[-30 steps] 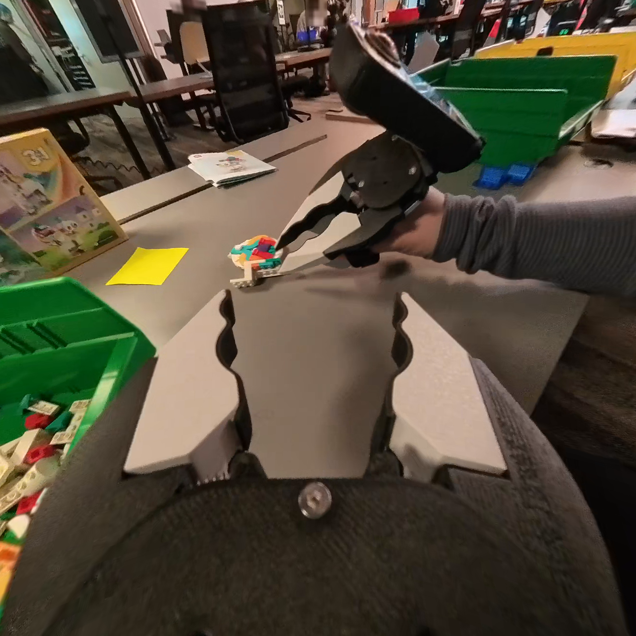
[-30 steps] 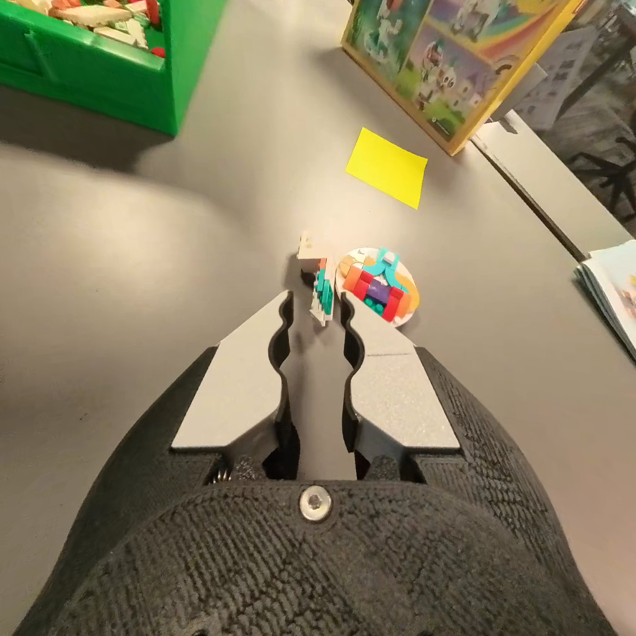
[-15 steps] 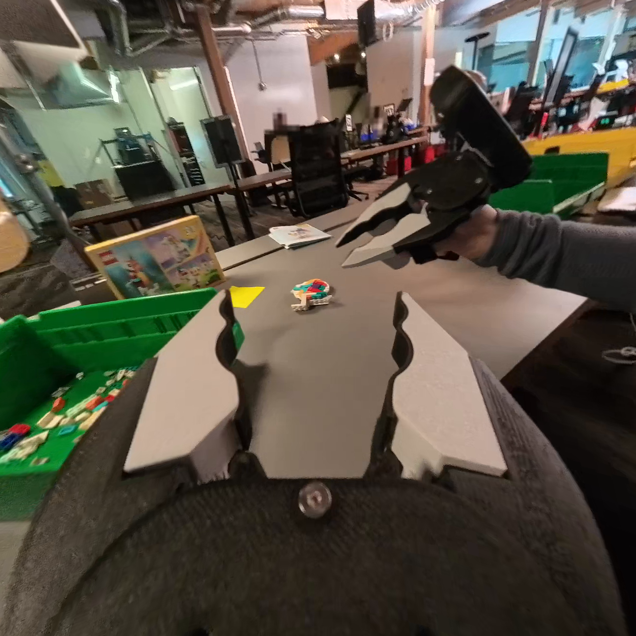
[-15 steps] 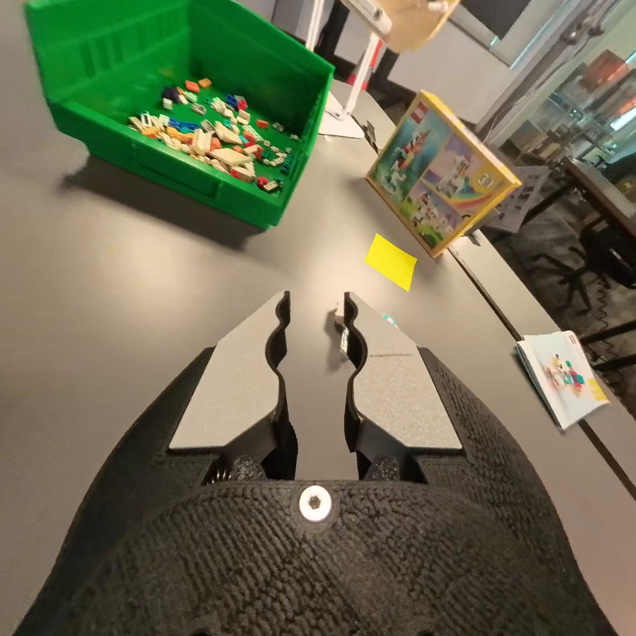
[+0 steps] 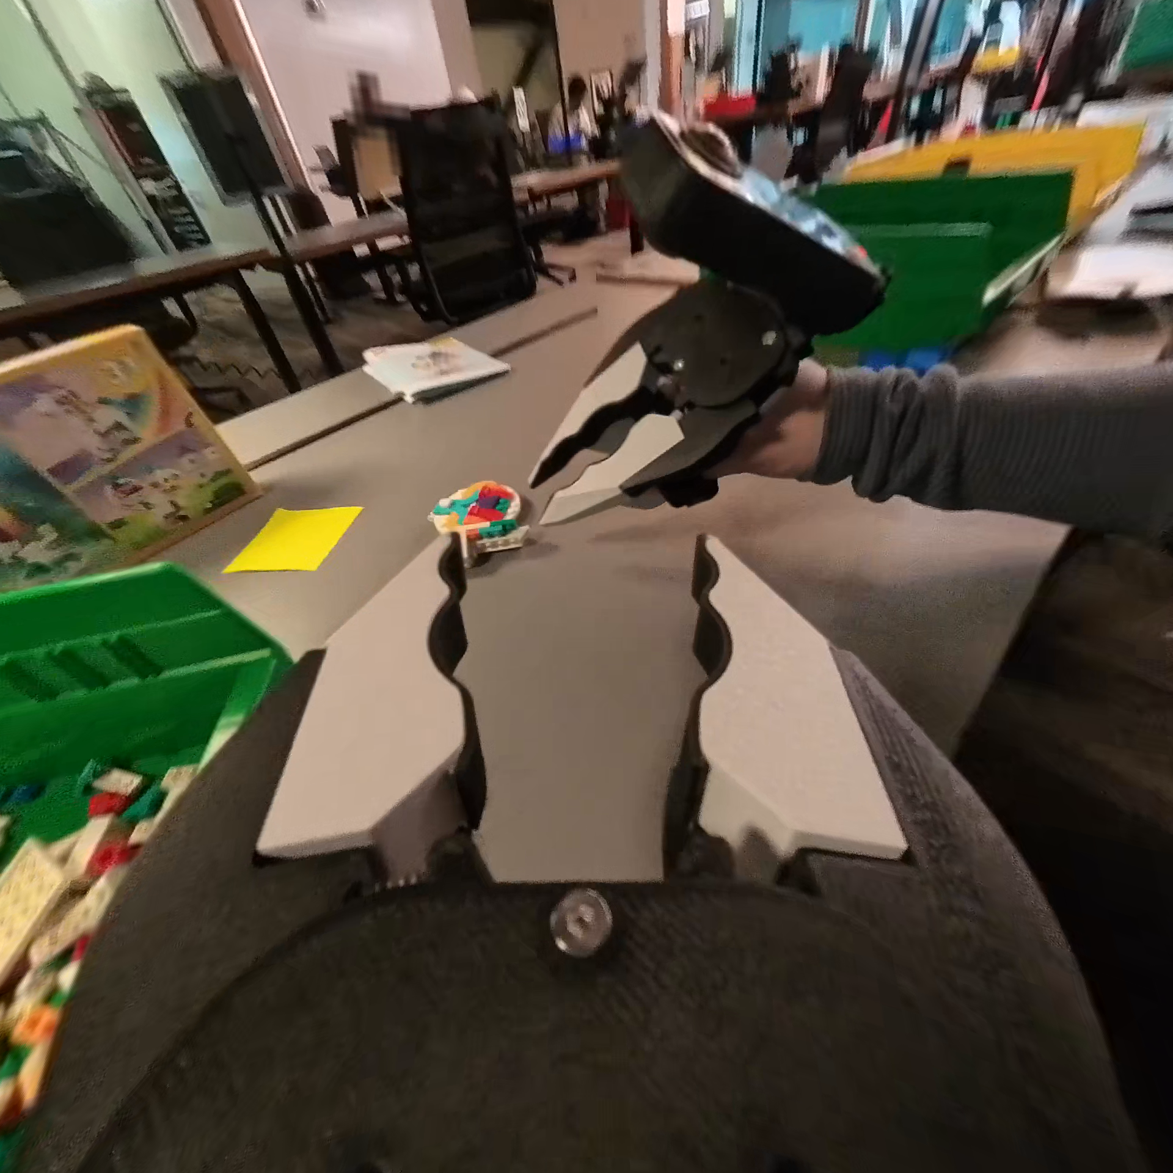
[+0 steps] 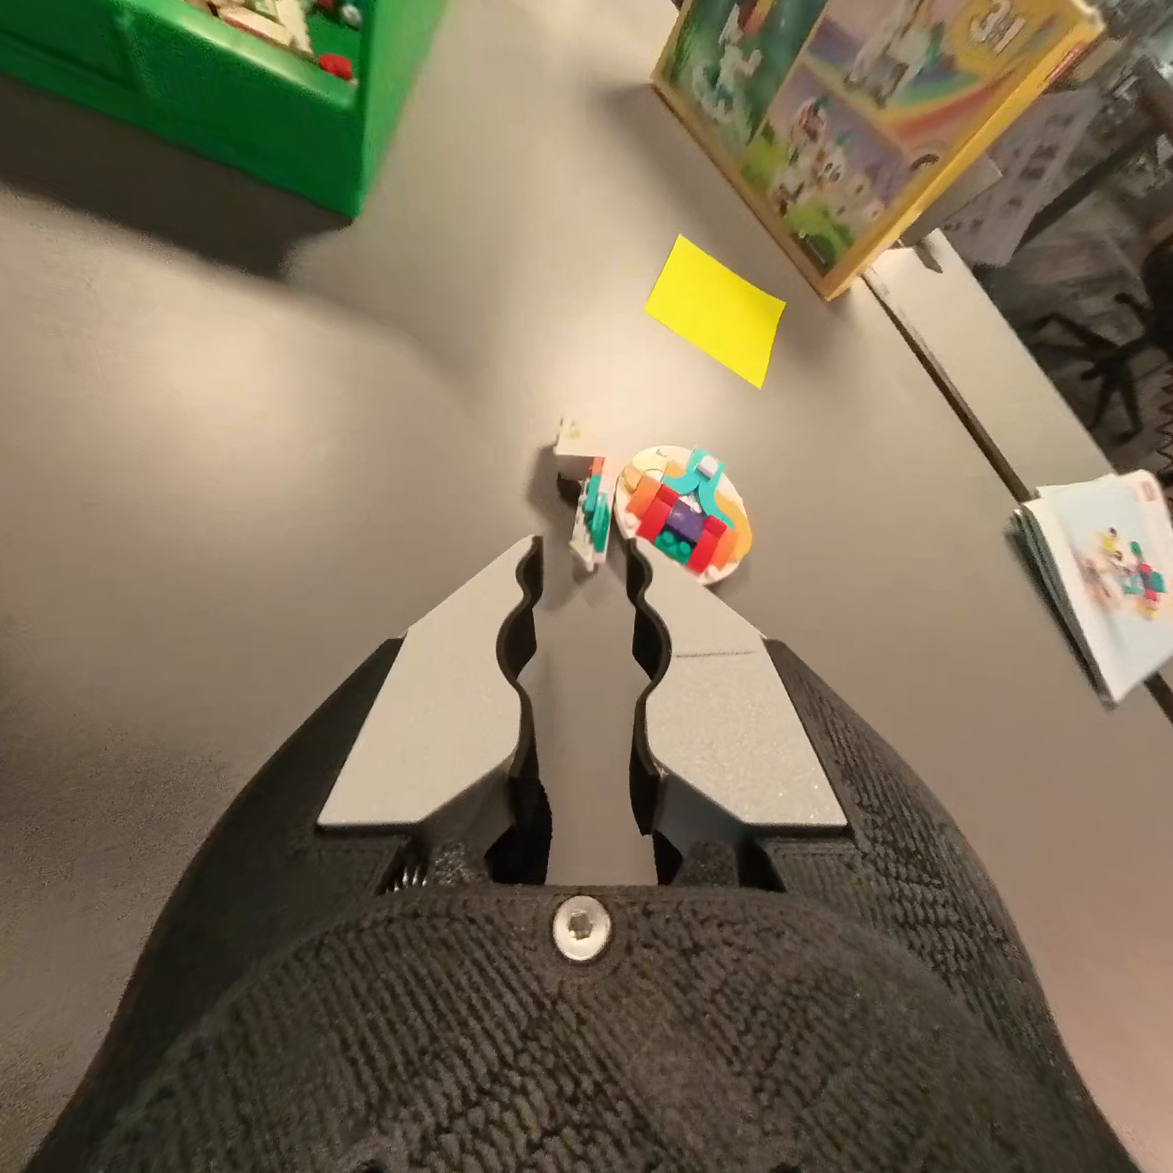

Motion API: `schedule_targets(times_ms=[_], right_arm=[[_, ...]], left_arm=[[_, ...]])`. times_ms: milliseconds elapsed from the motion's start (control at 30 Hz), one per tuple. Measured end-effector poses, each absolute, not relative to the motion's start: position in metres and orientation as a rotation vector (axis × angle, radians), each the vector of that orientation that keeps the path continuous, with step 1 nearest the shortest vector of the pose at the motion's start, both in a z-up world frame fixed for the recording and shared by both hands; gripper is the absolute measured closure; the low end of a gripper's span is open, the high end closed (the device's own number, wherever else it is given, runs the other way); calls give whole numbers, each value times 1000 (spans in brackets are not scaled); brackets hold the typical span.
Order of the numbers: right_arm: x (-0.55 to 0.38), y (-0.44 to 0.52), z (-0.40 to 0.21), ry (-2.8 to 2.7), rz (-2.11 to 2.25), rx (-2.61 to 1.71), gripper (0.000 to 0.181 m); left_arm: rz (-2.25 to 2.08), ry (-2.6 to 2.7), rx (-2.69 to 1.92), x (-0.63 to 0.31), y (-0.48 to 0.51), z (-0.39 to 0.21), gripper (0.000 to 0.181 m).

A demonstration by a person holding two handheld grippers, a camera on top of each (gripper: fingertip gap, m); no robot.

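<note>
A small brick model (image 6: 682, 514), a round white plate topped with red, orange, teal and purple bricks, lies on the grey table (image 6: 254, 508). A white and teal brick piece (image 6: 590, 514) stands against its left side. My right gripper (image 6: 583, 546) is open and empty, with its tips just short of that piece. In the left wrist view the right gripper (image 5: 539, 501) hovers low at the right of the model (image 5: 479, 508), held by a hand in a grey sleeve. My left gripper (image 5: 577, 552) is wide open and empty, a little nearer than the model.
A green bin (image 5: 114, 666) of loose bricks stands at the left, also in the right wrist view (image 6: 190, 95). A yellow paper note (image 6: 717, 311), a picture box (image 6: 857, 114) and a booklet (image 6: 1104, 571) lie beyond the model. More green bins (image 5: 920, 266) stand far right. The tips of one gripper are about 15 centimetres away from the tips of the other.
Both grippers had lifted away half a second ago and have come back down toward the model. The right tips are again just short of the white and teal piece. My left jaws have narrowed slightly.
</note>
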State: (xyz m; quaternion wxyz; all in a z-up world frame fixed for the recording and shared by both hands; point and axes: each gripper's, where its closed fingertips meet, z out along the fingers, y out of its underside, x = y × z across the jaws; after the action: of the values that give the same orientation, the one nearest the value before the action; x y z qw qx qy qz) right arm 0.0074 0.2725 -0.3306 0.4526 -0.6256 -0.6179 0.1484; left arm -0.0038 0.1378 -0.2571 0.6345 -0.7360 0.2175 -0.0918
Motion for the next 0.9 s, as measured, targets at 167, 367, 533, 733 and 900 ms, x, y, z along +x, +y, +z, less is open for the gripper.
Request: schedule_targets(times_ms=[167, 367, 533, 733, 900], right_arm=[[-14, 288, -355, -1609, 443, -1559, 159], [-11, 292, -355, -1677, 456, -1564, 172], [7, 272, -304, -1589, 720, -1482, 171], [26, 258, -262, -1593, 718, -1349, 171], [31, 251, -265, -1654, 716, -1306, 171]], left_arm=[[-199, 609, -1809, -1, 202, -291, 120], [-175, 656, -1843, -9, 242, -301, 120], [-232, 685, -1845, -4, 253, -297, 121], [-194, 839, -1677, 18, 246, -264, 139], [-195, 923, -1678, 23, 248, -262, 162]])
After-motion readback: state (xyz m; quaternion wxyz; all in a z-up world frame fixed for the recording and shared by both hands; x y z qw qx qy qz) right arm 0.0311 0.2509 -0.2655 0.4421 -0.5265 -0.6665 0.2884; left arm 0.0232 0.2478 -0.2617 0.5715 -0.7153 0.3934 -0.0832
